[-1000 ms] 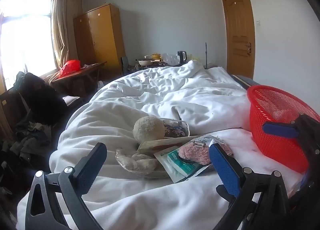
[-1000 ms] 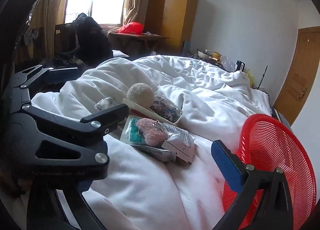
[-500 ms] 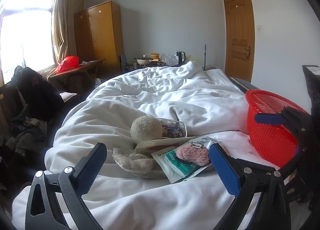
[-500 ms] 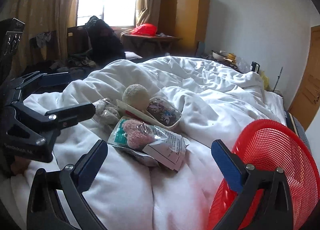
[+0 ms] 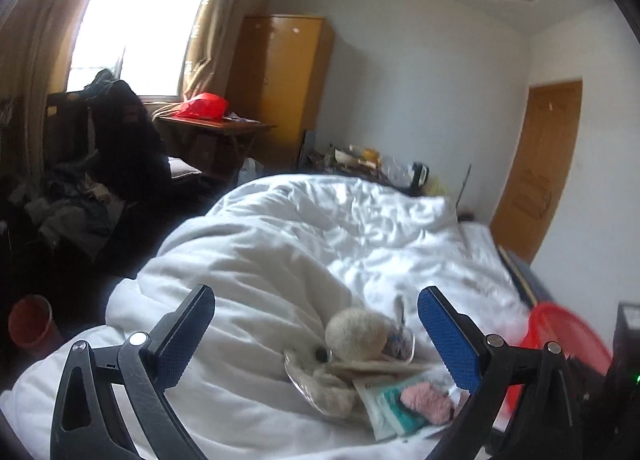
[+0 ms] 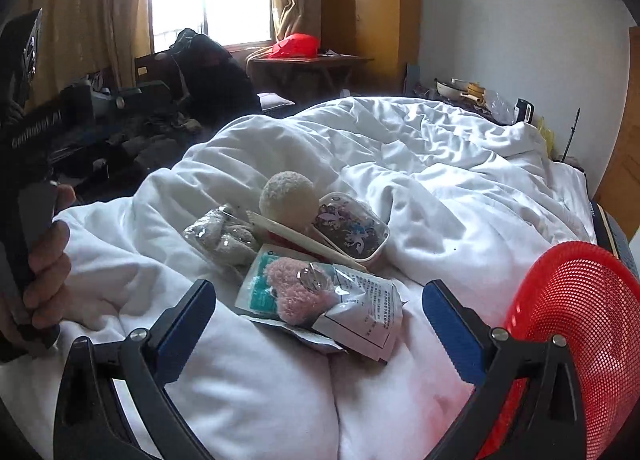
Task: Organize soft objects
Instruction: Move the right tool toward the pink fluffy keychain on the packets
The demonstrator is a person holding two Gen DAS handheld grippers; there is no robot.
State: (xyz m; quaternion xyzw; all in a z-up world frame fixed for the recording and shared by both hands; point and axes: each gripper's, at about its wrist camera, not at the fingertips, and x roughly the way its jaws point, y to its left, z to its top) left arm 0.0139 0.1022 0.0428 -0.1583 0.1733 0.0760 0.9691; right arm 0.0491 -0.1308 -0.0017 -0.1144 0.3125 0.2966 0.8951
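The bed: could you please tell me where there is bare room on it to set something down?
Bare duvet lies between the right gripper and the packet with the pink fluffy thing, and beyond the patterned case. It is crowded around the cream ball and the packets; the red basket fills the right edge.

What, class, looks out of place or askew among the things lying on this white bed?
The soft things lie in a loose, overlapping heap, none in the red basket. The pink fluffy keyring sits on crumpled packets, and the cream pompom leans against a patterned case. The basket itself is tipped, with its mouth facing sideways.
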